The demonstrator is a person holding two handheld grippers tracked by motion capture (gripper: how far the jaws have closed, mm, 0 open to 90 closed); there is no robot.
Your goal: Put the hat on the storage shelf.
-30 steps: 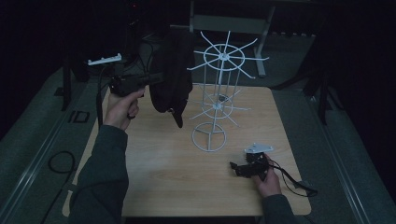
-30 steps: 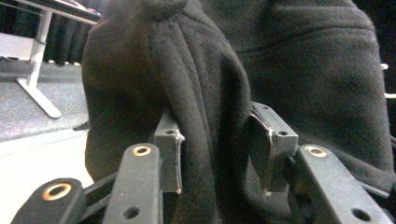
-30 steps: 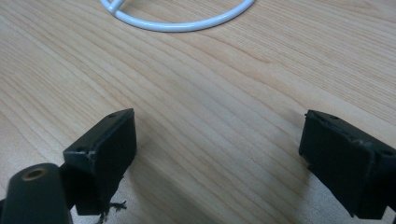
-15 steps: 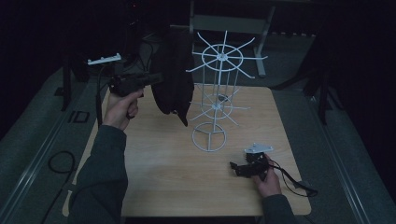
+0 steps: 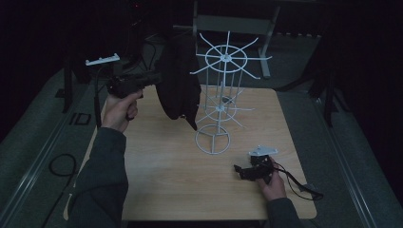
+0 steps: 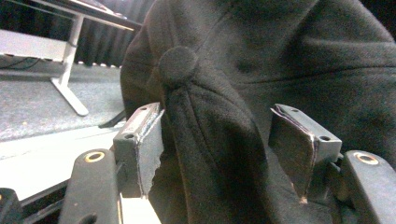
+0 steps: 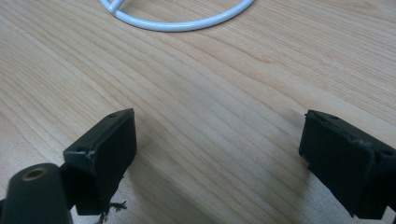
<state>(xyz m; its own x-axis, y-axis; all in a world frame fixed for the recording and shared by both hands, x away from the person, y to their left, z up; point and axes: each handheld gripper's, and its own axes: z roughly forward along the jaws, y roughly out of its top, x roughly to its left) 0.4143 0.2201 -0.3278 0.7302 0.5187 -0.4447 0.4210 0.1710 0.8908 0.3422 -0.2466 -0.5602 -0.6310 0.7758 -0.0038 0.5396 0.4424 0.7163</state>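
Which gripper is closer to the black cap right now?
Left. The left gripper is at the black cap, raised beside the white wire rack; its fingers flank the fabric. The right gripper rests low on the table, near the rack's base, well apart.

Dark room; wooden table [image 5: 166, 190]; grey floor [image 5: 370, 156].

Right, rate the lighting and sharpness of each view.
High view: dim, surroundings nearly black, only the table and white wire rack read well. Left gripper view: brighter, black fleece garment close and slightly soft. Right gripper view: evenly lit, wood grain crisp, near jaws somewhat blurred.
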